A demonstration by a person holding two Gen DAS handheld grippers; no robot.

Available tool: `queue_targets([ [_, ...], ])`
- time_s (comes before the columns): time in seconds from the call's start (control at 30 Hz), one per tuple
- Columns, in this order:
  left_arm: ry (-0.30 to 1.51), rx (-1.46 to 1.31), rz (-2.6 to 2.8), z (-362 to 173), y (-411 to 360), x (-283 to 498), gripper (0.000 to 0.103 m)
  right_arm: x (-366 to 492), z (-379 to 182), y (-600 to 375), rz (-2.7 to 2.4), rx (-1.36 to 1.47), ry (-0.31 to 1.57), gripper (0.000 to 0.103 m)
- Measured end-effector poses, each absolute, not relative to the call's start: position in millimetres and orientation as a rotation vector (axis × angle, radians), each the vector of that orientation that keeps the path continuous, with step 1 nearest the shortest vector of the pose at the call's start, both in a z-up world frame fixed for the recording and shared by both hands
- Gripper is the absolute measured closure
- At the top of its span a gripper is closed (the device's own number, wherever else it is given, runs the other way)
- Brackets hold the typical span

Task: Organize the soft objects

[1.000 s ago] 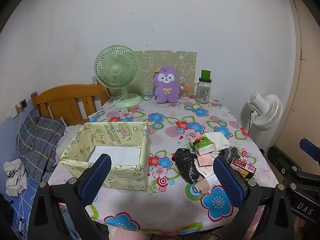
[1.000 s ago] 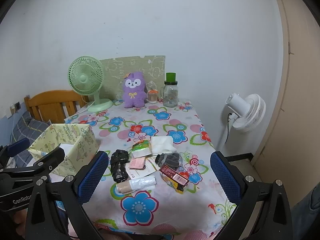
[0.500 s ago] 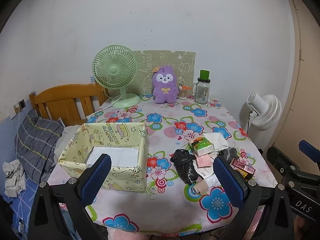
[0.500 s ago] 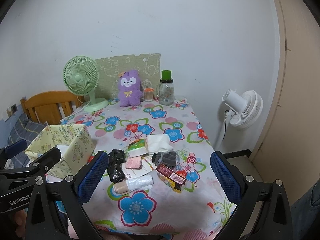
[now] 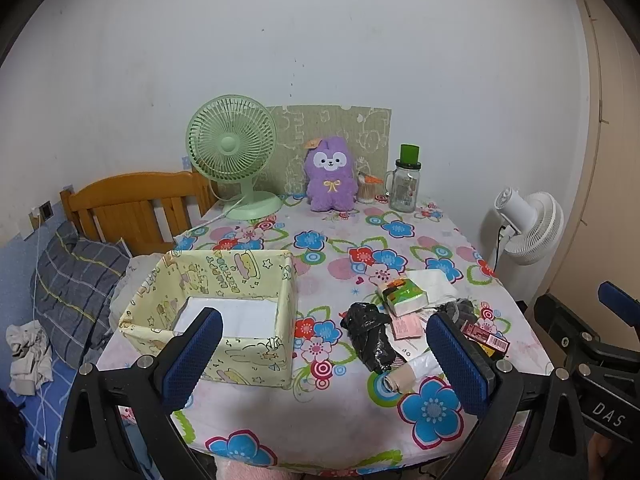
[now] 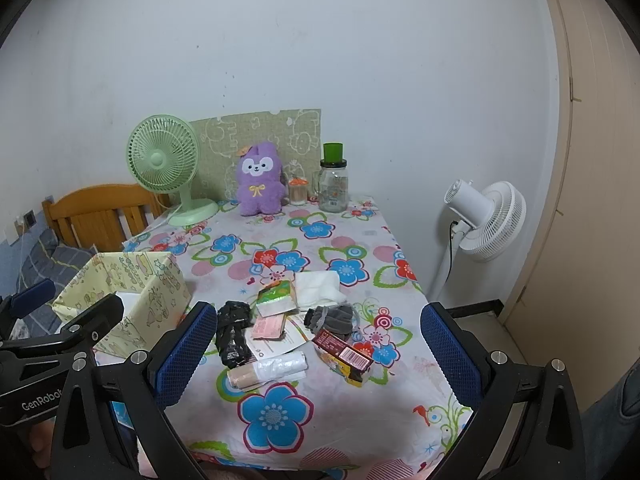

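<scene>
Both tongs, left (image 5: 324,356) and right (image 6: 320,350), are held apart, empty, above the tabletop (image 6: 352,420); soft things are heaped right of the box (image 5: 224,316).

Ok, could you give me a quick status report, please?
Left gripper and right gripper open, empty. Pile untouched beside box. Nothing in the way.

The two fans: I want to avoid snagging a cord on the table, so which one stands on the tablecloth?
The green fan, at the table's far left corner beside the purple plush. The white fan stands off the table, to its right.
</scene>
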State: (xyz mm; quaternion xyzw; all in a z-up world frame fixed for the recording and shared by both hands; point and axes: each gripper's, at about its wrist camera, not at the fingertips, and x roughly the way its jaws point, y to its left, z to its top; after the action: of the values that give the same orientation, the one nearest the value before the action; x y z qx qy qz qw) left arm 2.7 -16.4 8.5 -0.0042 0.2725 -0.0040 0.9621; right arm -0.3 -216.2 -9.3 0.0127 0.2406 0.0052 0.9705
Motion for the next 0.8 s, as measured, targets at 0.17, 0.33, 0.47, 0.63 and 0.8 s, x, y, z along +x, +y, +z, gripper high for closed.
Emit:
queue_targets([
  [0.17, 0.549, -0.008, -0.008, 9.3, -17.8, 2.7, 0.000, -1.1, -6.8, -216.4, 0.013, 0.027, 0.483, 0.000],
  [0.33, 0.547, -0.009, -0.009, 9.3, -18.0, 2.1, 0.001, -1.3, -7.0, -216.4, 0.013, 0.028, 0.483, 0.000],
  [0.47, 0.548, -0.007, -0.008, 9.5, -18.0, 2.3, 0.001, -1.0, -7.1, -216.2, 0.014, 0.026, 0.482, 0.000],
  [0.63, 0.552, -0.003, -0.006, 9.1, -20.5, 4.2, 0.001, -2.0, -6.7, -216.5, 0.017, 0.023, 0.476, 0.000],
  [0.8, 0.551, -0.003, -0.007, 7.9, -21.5, 5.3, 0.001, -1.7, -6.5, -215.7, 0.019, 0.025, 0.478, 0.000],
])
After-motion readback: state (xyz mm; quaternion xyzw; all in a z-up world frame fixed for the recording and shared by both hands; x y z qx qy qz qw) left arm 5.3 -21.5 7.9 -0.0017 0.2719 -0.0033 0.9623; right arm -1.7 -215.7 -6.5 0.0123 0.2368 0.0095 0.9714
